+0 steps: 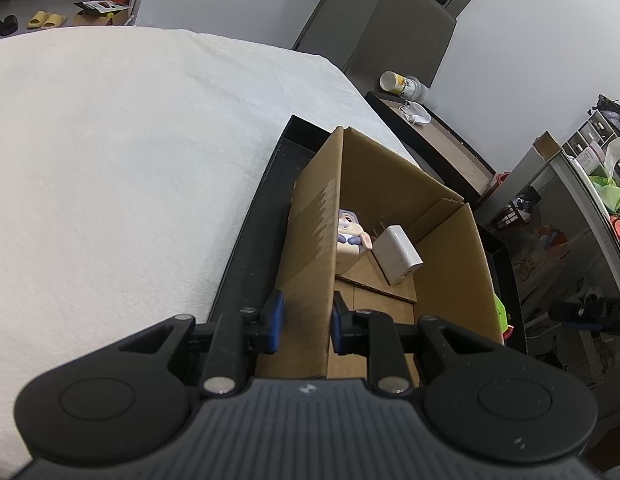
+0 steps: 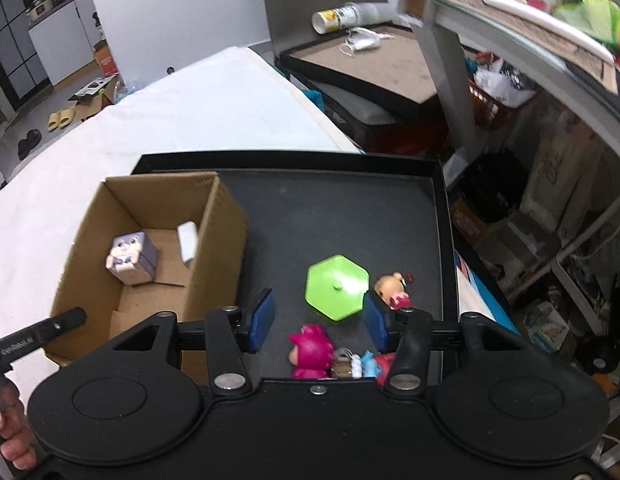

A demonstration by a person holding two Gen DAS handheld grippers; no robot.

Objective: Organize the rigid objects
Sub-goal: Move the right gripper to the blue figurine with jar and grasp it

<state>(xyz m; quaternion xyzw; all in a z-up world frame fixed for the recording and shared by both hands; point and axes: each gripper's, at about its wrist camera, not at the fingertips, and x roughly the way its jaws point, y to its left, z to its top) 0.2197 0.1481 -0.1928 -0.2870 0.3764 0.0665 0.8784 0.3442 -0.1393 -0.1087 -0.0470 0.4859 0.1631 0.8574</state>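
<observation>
A: Since the cardboard box (image 2: pixel 150 240) is the drop spot, I'd anchor everything to it. It sits at the left end of the black tray (image 2: pixel 437 208), and it already holds a rabbit cube (image 2: pixel 130 256) and a white block (image 2: pixel 188 240).

B: What's left outside the box?

A: To its right on the tray floor: a green hexagon lid (image 2: pixel 337 286), a small pig figure (image 2: pixel 393 286) just beside that lid, a pink figure (image 2: pixel 310 350) and a blue-and-red cluster (image 2: pixel 363 362) nearer the camera.

B: Grippers?

A: Right gripper (image 2: pixel 317 320) is spread wide with nothing in it, hanging above the toys right of the box; the green lid lies just ahead of its pads (image 2: pixel 262 318) and the pink figure sits almost between them. Left gripper (image 1: pixel 306 322) straddles the box's near wall (image 1: pixel 310 280), one finger outside and one inside. Whether the pads actually pinch the wall I cannot tell, but they sit close to it.

B: Next step, your call?

A: Likely pick the pink figure. Drop straight down, centre it between the pads, avoid nudging the cluster touching it, close firmly, lift clear of the box wall before moving over. Left should steady the box.
</observation>
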